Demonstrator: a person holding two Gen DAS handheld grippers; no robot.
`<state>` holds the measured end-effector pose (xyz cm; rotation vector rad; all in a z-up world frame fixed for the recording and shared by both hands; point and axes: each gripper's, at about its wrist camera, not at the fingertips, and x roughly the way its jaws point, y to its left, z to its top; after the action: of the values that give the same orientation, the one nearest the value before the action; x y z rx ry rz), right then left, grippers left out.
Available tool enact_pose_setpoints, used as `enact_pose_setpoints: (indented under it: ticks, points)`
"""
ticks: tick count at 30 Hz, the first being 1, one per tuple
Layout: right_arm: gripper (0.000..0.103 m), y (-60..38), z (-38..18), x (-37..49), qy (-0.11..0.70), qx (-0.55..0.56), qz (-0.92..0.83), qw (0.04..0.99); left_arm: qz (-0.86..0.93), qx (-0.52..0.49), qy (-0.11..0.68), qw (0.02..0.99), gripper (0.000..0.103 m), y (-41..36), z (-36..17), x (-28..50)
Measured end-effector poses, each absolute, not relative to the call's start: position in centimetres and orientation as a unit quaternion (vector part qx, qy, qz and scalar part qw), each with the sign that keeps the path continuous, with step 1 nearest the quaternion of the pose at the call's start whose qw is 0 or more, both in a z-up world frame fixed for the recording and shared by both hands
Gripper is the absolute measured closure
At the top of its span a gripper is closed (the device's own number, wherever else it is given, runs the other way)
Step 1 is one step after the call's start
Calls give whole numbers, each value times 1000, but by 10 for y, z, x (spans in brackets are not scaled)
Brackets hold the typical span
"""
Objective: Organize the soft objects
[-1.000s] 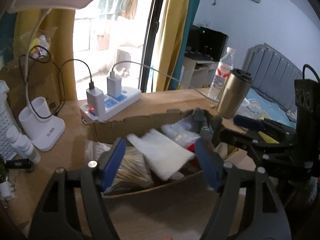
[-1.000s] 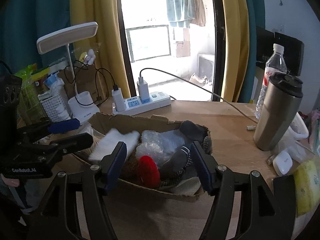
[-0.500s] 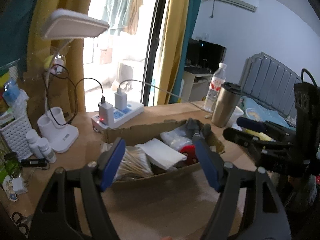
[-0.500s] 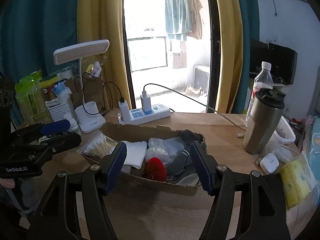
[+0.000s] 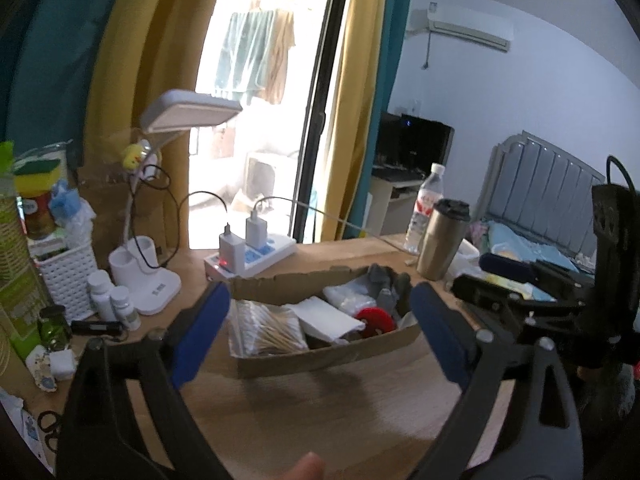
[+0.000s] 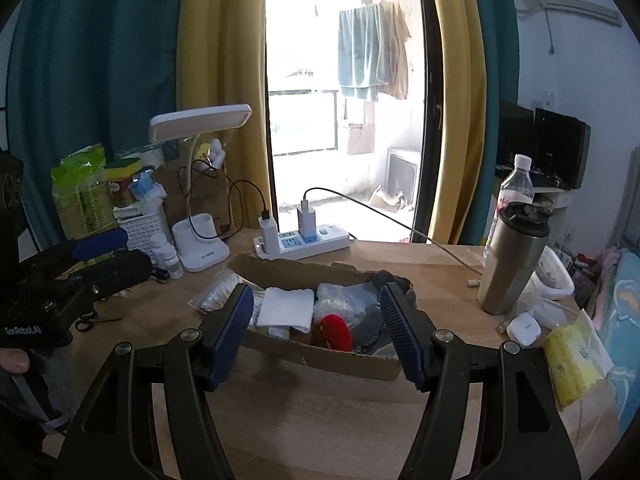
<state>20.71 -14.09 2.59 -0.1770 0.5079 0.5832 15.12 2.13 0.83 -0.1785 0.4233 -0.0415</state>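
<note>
Light wooden desk [image 6: 320,420]: bare stretch in front gives room to move.

Shallow torn-edged brown cardboard tray [image 6: 340,360] mid-desk, holding soft items: white folded cloth [image 6: 286,307], clear bag of cotton swabs [image 5: 266,326], round red fuzzy piece [image 6: 334,330], grey fabric, likely glove.

Steel tumbler [image 6: 512,258] near tray's right end, white power strip [image 6: 304,240] just behind; avoid both.

Left gripper [image 5: 318,326]: jaws opening, nothing between.

Right gripper [image 6: 316,330]: spread, empty.

Next pick probably best from above, over low front wall.

On the wooden counter [image 6: 320,420]: a shallow torn cardboard box [image 6: 320,354] at the middle, holding a folded white cloth [image 6: 286,307], a crinkled clear plastic bag [image 6: 344,300] and a round red piece [image 6: 331,331]. Behind it, a white power strip [image 6: 304,242]; left of that, a white desk lamp [image 6: 200,184]. To the right, a steel lidded tumbler [image 6: 512,262], with a clear plastic water bottle [image 6: 516,186] behind.
</note>
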Motion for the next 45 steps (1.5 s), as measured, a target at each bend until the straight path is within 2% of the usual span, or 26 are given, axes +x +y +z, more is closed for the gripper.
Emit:
enact_pose_setpoints:
  ticks: [4, 7, 45]
  points:
    - [34, -142, 32, 192, 238, -88, 284, 925, -9, -89, 199, 976, 3, 24, 14, 137]
    - [34, -144, 37, 182, 231, -87, 282, 927, -5, -88, 194, 977, 2, 25, 17, 127]
    - [32, -199, 73, 82, 152, -57, 219, 962, 11, -33, 126, 991, 1, -8, 54, 34]
